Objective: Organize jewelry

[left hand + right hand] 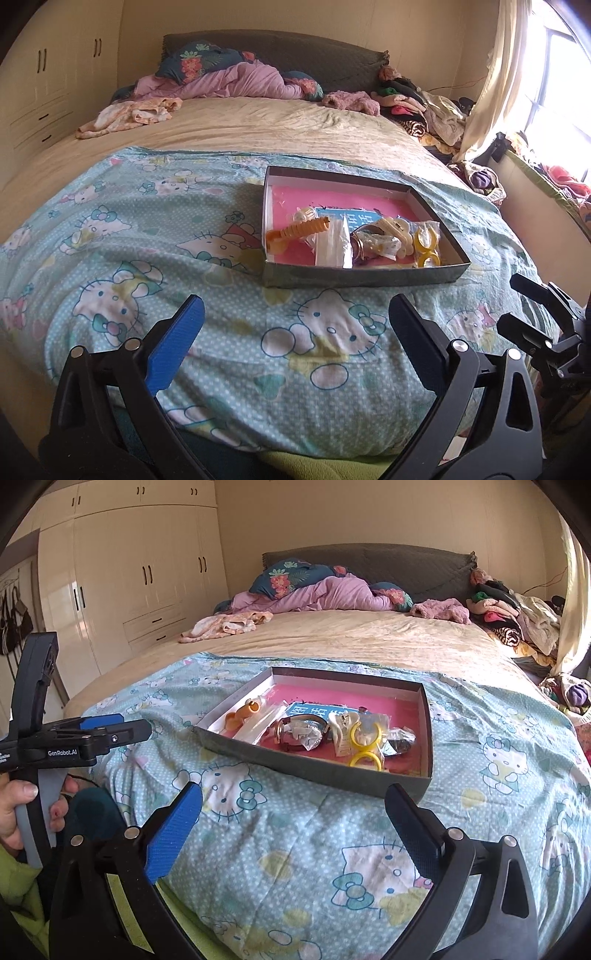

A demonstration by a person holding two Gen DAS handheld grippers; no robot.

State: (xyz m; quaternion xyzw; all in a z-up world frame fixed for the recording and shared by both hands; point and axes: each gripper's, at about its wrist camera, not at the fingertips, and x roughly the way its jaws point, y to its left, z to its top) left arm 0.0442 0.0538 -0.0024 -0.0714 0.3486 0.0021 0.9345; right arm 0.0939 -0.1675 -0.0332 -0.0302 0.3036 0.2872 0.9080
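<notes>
Looking through the left wrist camera, I see my left gripper spread wide, empty, above the Hello Kitty sheet. Beyond it a shallow box lies on the sheet toward the bed's right edge, with an orange clip, gold bangles and yellow rings inside. My right gripper shows at the right edge.

Through the right wrist camera, my right gripper is likewise spread, empty, near the box; the yellow rings sit toward its near wall. The left gripper's spread I cannot tell here.
</notes>
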